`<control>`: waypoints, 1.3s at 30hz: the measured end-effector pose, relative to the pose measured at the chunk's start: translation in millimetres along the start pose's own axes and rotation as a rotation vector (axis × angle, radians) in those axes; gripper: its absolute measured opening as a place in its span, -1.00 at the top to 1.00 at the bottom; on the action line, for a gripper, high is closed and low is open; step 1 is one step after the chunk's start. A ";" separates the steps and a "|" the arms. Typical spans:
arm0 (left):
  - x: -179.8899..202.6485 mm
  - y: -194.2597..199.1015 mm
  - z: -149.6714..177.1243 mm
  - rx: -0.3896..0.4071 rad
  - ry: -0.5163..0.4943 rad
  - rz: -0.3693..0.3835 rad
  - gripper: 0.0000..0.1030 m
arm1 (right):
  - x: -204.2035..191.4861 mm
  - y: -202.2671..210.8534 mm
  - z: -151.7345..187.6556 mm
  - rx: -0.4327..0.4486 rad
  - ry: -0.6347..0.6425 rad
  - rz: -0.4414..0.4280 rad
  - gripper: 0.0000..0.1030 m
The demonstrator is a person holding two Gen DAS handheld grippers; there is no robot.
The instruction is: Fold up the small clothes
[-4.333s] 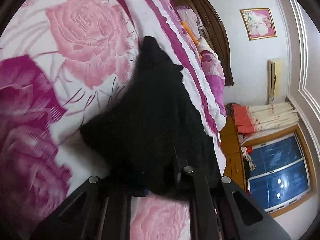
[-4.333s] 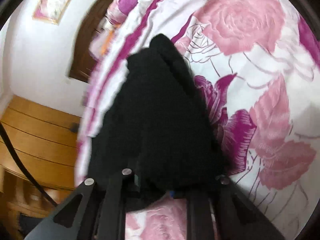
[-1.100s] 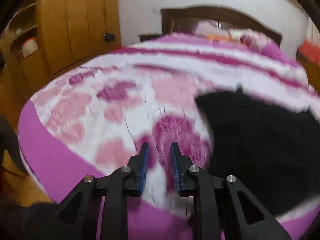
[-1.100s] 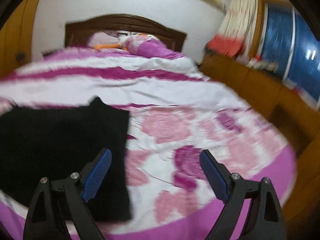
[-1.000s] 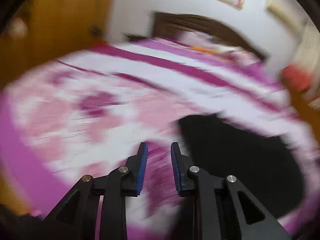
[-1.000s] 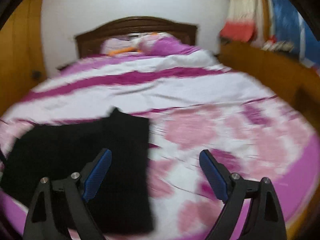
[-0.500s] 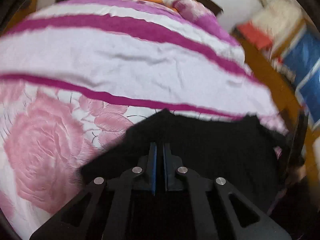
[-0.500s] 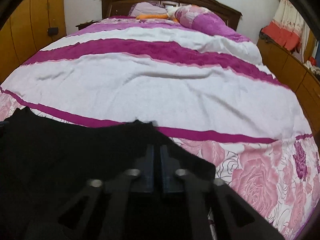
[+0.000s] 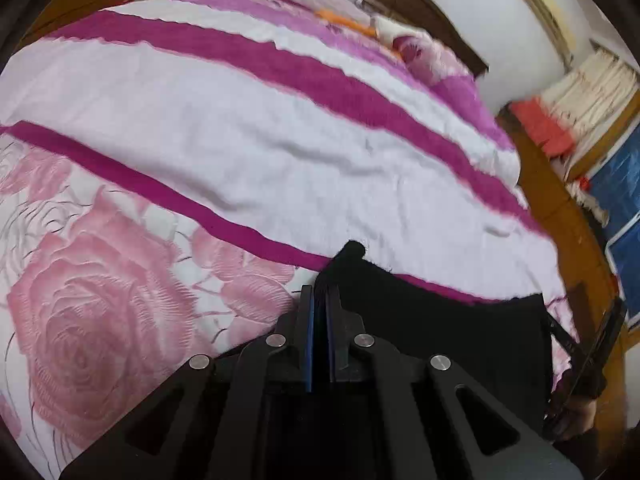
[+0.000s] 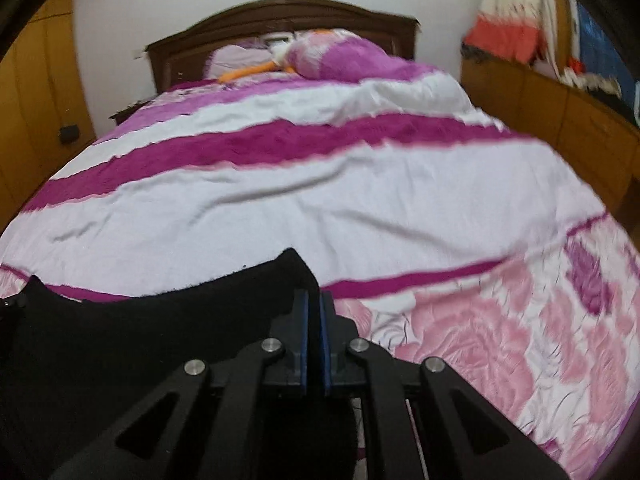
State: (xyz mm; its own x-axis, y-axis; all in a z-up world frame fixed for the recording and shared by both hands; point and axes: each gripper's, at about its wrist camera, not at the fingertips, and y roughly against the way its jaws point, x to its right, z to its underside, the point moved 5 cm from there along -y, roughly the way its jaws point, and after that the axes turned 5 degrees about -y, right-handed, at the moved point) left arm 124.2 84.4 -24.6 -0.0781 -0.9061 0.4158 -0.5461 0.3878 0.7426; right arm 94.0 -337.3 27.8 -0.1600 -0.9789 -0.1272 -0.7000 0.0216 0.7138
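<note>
Left wrist view: bed spread wide beyond the jaws, black garment lying on it just ahead. Left gripper clenched on one corner, right gripper clenched on another. Probably mid-fold; next, carrying both corners over evenly. Garment's near part hidden under the jaws.

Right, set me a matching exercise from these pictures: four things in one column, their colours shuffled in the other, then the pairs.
Things:
1. garment in the left tool and right tool
2. headboard
3. wide stripe across the bedspread
4. pads of the tools

Colours:
A. blue
B. magenta
C. black
D. dark brown

Pairs: 1-C, 2-D, 3-B, 4-A
</note>
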 end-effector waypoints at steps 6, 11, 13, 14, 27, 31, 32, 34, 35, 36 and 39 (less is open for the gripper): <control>16.0 7.9 13.0 -0.026 -0.125 -0.107 0.91 | -15.4 -19.3 11.1 -0.087 0.122 0.066 0.42; 31.0 109.4 62.0 0.363 0.015 -0.146 0.56 | -7.2 27.1 23.1 0.005 0.096 0.034 -0.30; 51.8 130.2 103.7 0.433 -0.027 -0.117 0.43 | 1.3 46.1 40.7 0.016 0.098 0.051 -0.35; 61.9 123.8 123.9 0.385 -0.076 -0.146 0.43 | 4.8 54.0 52.2 0.010 0.096 0.059 -0.36; 47.3 125.4 172.6 0.298 -0.069 -0.491 0.50 | 34.4 111.0 113.4 -0.053 0.032 0.173 -0.70; 16.7 111.2 170.8 0.267 -0.065 -0.595 0.48 | 23.1 113.0 121.8 -0.059 0.035 0.098 -0.70; 8.2 101.0 172.1 0.227 -0.073 -0.592 0.47 | 22.1 103.0 128.8 -0.102 0.066 0.115 -0.72; 6.0 104.4 172.0 0.250 -0.081 -0.596 0.44 | 24.0 91.8 139.1 -0.118 0.082 0.134 -0.80; 7.5 109.0 171.7 0.250 -0.074 -0.593 0.44 | 25.6 93.0 139.7 -0.104 0.061 0.134 -0.84; 8.2 112.6 172.2 0.253 -0.062 -0.574 0.44 | 26.4 93.7 140.0 -0.106 0.049 0.132 -0.84; -1.0 130.3 176.1 0.262 0.054 -0.390 0.44 | 24.1 101.2 137.3 -0.104 0.060 0.141 -0.84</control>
State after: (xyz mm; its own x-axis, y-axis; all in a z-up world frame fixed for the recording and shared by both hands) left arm -93.8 106.1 -20.7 0.2140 -0.9630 0.1639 -0.7190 -0.0416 0.6938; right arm -76.3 -330.9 2.3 -0.2075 -0.9781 0.0182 -0.5977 0.1415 0.7892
